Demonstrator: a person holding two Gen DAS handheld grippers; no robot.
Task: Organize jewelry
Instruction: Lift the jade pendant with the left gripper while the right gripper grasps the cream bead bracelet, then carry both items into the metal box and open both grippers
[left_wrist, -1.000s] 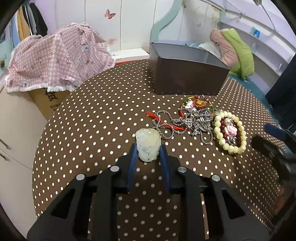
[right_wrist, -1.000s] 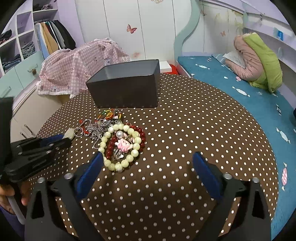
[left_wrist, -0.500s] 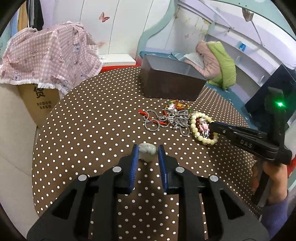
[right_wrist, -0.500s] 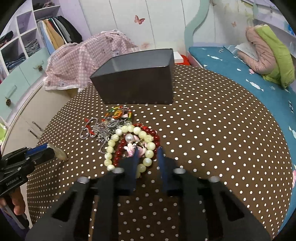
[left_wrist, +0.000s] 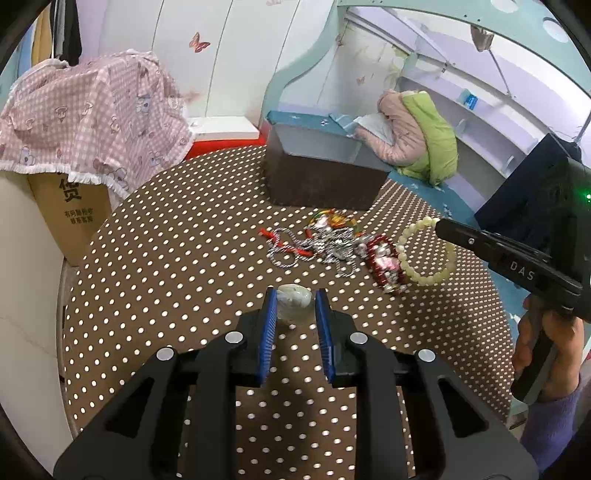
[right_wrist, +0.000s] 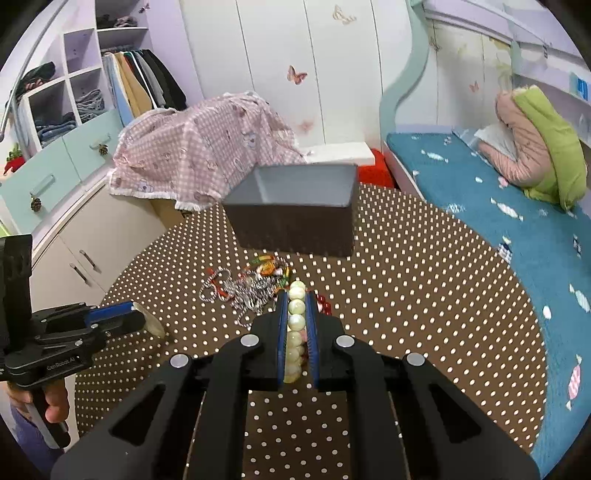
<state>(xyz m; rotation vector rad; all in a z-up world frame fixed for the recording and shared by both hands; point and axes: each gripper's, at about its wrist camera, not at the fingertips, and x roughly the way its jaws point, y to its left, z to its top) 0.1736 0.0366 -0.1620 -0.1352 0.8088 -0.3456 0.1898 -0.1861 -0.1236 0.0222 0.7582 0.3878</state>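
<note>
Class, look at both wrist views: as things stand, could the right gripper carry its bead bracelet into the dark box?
Probably yes. The right gripper is shut on the bead bracelet, the dark box stands open-topped straight ahead, and only low jewelry lies between.

Both grippers are black plastic with blue ribbed pads on the fingers and round silver screws. The right gripper bears white letters and a green light. Purple sleeves cover the wrists.

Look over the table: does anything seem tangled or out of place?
Yes. The silver chains and red cord lie knotted together in a heap on the table, outside the empty box.
</note>
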